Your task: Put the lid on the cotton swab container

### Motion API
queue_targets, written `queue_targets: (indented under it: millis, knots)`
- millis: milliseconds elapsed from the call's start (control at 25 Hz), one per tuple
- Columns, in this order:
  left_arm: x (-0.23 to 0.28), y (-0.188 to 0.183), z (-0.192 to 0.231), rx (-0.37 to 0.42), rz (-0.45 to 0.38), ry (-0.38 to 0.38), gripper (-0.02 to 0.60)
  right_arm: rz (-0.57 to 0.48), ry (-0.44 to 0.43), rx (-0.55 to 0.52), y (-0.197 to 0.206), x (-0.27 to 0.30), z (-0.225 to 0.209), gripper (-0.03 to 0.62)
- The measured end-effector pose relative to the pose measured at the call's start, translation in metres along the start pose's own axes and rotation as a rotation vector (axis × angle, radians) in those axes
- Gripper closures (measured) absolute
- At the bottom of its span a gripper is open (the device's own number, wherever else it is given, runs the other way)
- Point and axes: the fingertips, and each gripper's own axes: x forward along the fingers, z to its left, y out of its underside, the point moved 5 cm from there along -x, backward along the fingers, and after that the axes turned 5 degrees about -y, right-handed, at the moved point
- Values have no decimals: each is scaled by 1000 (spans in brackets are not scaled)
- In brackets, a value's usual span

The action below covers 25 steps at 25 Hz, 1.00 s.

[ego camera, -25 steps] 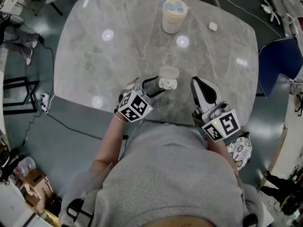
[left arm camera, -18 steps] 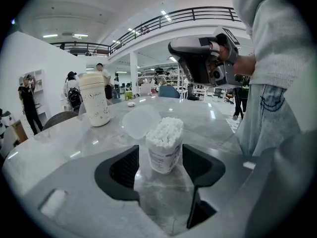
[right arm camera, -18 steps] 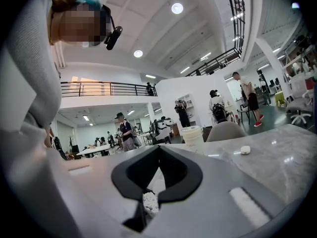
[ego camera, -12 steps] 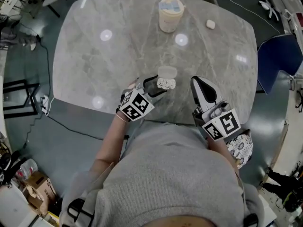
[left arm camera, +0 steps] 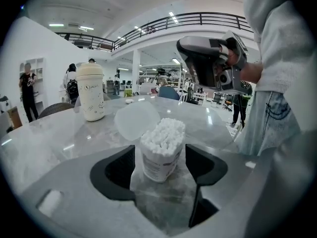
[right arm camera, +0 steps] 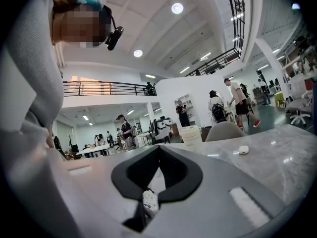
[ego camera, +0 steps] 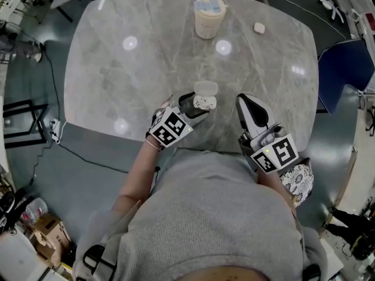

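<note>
Marble table [ego camera: 117, 69]: bears everything; places below are taken from the container.
Container [ego camera: 205, 103]: upright and open, with swabs packed and standing proud of its rim.
Lid [ego camera: 206, 88]: clear and round, just beyond the container on the far side. Whether it touches the container I cannot tell.
Left gripper [ego camera: 196, 106]: jaws have just been opening. They stand wide on either side of the container, pads clear of its wall, so nothing is gripped.
Left pose: tilted down toward the table from the container's near side, marker cube rolled a little, wrist over the table edge.
Right gripper [ego camera: 245, 104]: jaws together and apparently empty, to the right of the container and apart from it.
Right pose: about level, pointing away from the body.
Cup [ego camera: 209, 16]: well beyond the container and not involved.
Step, as judged: the container is set and released, and fetching the lid is next.
Doing it well: take the lid by its rim and carry it flat. Centre it over the swabs and press evenly. Closing the left jaws lightly again would steady the container.
Risk: proud swabs may catch the lid and cock it, and an unheld container could tip.
</note>
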Motion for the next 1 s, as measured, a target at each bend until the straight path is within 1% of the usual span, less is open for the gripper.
queue_targets:
  millis: [40, 240, 440, 680, 1000]
  knots:
    - [1, 0, 0, 0, 1, 3, 259, 1, -1, 0, 0, 0, 0, 592]
    - [6, -1, -3, 3, 6, 8, 259, 7, -4, -2, 0, 0, 1, 592]
    - [9, -1, -1, -12, 11, -28, 258, 10, -6, 1, 2, 0, 2, 592]
    - [15, 0, -2, -29, 26, -45, 253, 12, -4, 0, 3, 0, 2, 592]
    - [22, -1, 0, -63, 16, -109, 252, 11, 4, 1, 4, -1, 0, 592]
